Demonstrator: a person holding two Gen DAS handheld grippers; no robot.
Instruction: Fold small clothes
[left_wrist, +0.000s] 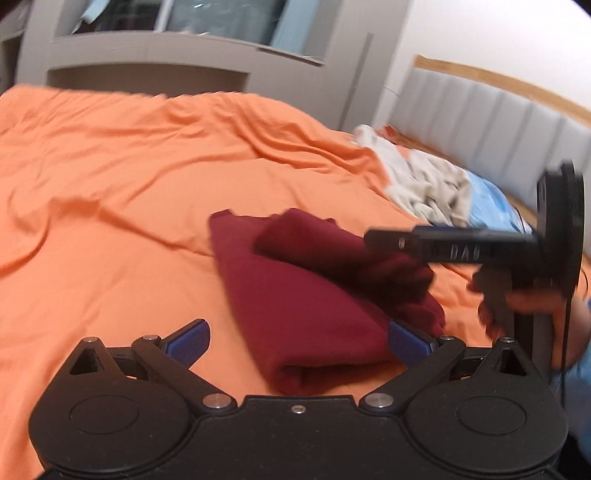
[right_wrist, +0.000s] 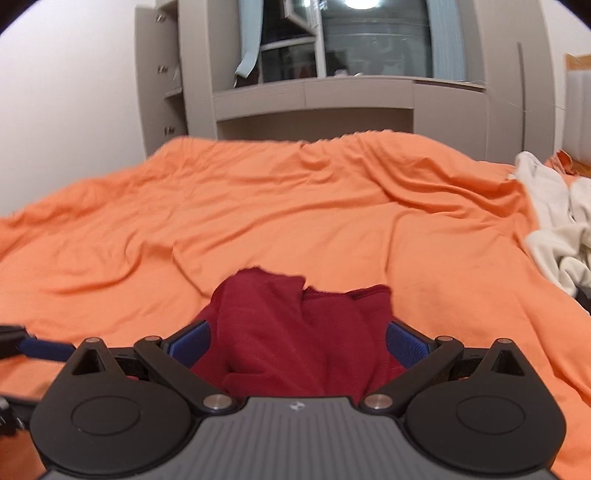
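left gripper (left_wrist: 297, 341): jaws spread wide, blue pads (left_wrist: 192, 339) clear of the cloth, nothing gripped. it shows again as a dark blurred finger at the left edge of the right wrist view.

bed sheet (left_wrist: 110, 177): orange, rumpled, covers the whole bed; everything listed lies on it.

red garment (left_wrist: 295, 306): dark red, folded into a thick bundle, one rolled edge toward the left camera, a looser flap on top. lies on the sheet just ahead of both grippers, between the spread pads in each view, touched by neither so far as can be seen. its near end is cut off by the gripper bodies.

right gripper (right_wrist: 297, 343): jaws wide apart, pads beside the garment (right_wrist: 295, 332), not pressing it. in the left view it (left_wrist: 373, 236) comes in from the right, side-on and blurred, one finger over the garment's top flap; contact cannot be told.

hand (left_wrist: 524, 306): on the right gripper's handle, partly hidden, blurred.

clothes pile (left_wrist: 424, 184): pale beige and white, crumpled, far right on the sheet, well apart from the garment; something light blue beyond it, unclear.

headboard (left_wrist: 498, 110): grey, padded, wood-trimmed, right edge.

wall unit (right_wrist: 314, 96): grey shelving behind the bed; its shelf contents blurred.
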